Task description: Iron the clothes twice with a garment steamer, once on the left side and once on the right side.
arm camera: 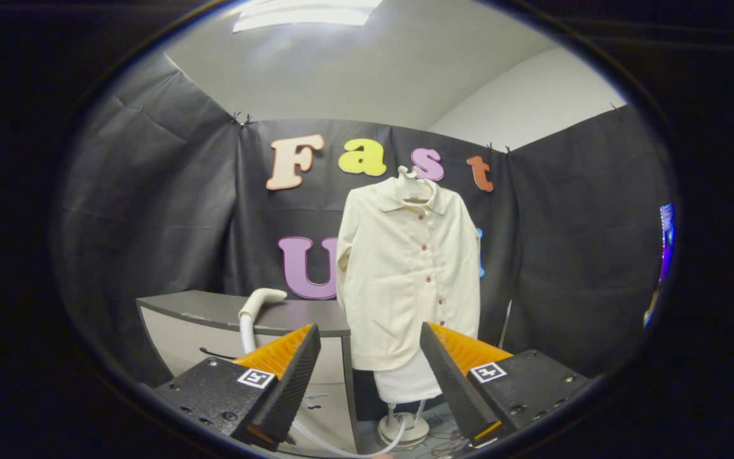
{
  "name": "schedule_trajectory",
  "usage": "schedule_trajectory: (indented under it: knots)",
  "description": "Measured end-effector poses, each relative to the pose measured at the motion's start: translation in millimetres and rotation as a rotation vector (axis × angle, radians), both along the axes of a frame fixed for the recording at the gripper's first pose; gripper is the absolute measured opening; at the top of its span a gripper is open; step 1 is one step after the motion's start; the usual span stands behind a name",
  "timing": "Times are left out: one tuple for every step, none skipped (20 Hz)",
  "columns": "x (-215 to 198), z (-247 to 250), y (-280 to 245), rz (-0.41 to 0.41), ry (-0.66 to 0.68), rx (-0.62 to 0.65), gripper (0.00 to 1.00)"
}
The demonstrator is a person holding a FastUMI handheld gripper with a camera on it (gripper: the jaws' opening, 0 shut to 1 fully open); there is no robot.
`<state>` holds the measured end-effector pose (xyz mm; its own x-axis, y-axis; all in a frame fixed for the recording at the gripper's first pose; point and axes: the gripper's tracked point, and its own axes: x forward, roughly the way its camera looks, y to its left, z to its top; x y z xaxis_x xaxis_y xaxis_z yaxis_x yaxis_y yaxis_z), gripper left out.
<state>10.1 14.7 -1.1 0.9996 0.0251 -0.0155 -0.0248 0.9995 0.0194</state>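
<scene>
Cream jacket beyond open gripper, steamer head left

Our handheld tool seen from its own camera: two wedge-shaped fingers stand parted with nothing between them, their inner faces ribbed, their outer edges finished in a woven, carbon-like texture. We see each finger bolted to a dark, matte block studded with small round screws. A square black-and-white marker sits on each block near the finger's base.
</scene>
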Motion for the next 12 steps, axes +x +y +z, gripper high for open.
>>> schedule_trajectory:
  knots:
    - [2,-1,2,0.002,0.001,-0.004,0.95]
    - [4,-2,2,0.002,0.004,-0.012,0.95]
    - [5,-3,3,0.001,0.005,-0.016,0.96]
    - [7,-4,3,0.002,0.006,-0.018,0.96]
    - [9,-6,5,0.004,0.009,-0.014,0.96]
    - [10,-6,5,0.006,0.013,-0.010,0.95]
    - [13,-7,6,0.006,0.017,-0.006,0.95]
    - [16,-8,6,0.004,0.022,-0.004,0.95]
    - [20,-7,7,0.004,0.023,0.000,0.95]
    - [24,-6,9,0.004,0.027,0.002,0.95]
    - [29,-7,12,0.006,0.036,0.006,0.95]
    - [34,-6,18,0.014,0.043,0.013,0.95]
